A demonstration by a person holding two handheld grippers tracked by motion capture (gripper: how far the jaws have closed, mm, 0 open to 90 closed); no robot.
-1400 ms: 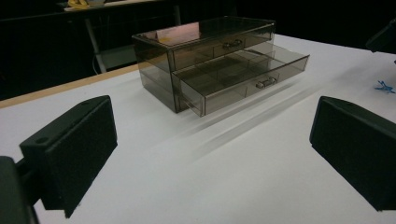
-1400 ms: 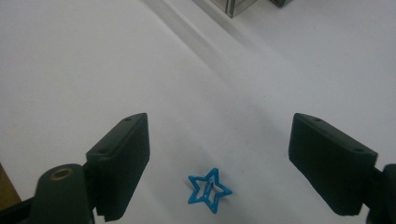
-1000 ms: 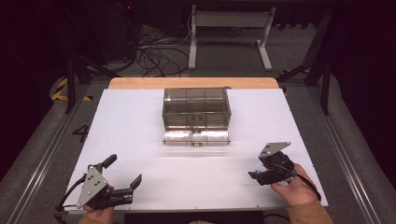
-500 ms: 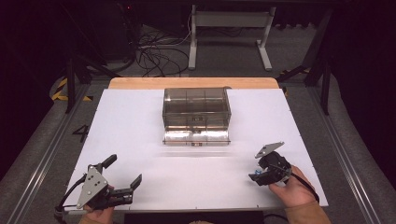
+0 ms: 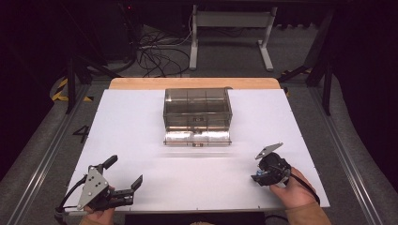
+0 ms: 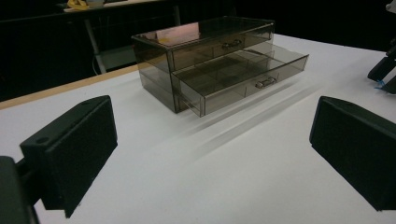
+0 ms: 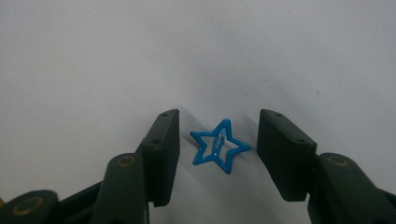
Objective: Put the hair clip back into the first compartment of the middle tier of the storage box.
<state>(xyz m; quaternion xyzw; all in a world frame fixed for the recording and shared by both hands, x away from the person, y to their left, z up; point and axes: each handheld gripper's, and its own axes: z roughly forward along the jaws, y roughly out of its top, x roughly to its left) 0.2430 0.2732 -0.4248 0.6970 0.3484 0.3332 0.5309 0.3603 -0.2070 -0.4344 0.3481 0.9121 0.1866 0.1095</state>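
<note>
White sheeting covers the worktop [image 5: 141, 126], with a strip of bare wood along its far edge and dark floor, cables and a grey stand beyond; at the near left corner the left gripper [image 5: 126, 172] sits low in the person's left hand [image 5: 99, 216], its jaws spread wide with nothing between them and touching nothing, and in the left gripper view the two black pads frame bare white surface on either side; toward the middle of the far half stands a smoky transparent drawer box [image 5: 197, 109], two drawers high, its lower drawer [image 6: 243, 74] pulled out toward the person and showing dividers inside, its upper one closed; at the near right the right gripper [image 5: 256, 177] is tipped down at the worktop in the person's right hand [image 5: 291, 190], grey plate on top and cable trailing back over the wrist; in the right gripper view its jaws stand moderately apart on either side of a small blue star-shaped clip [image 7: 219, 147], which lies flat on the white surface between them; neither jaw touches the clip, a narrow gap showing on each side.
</note>
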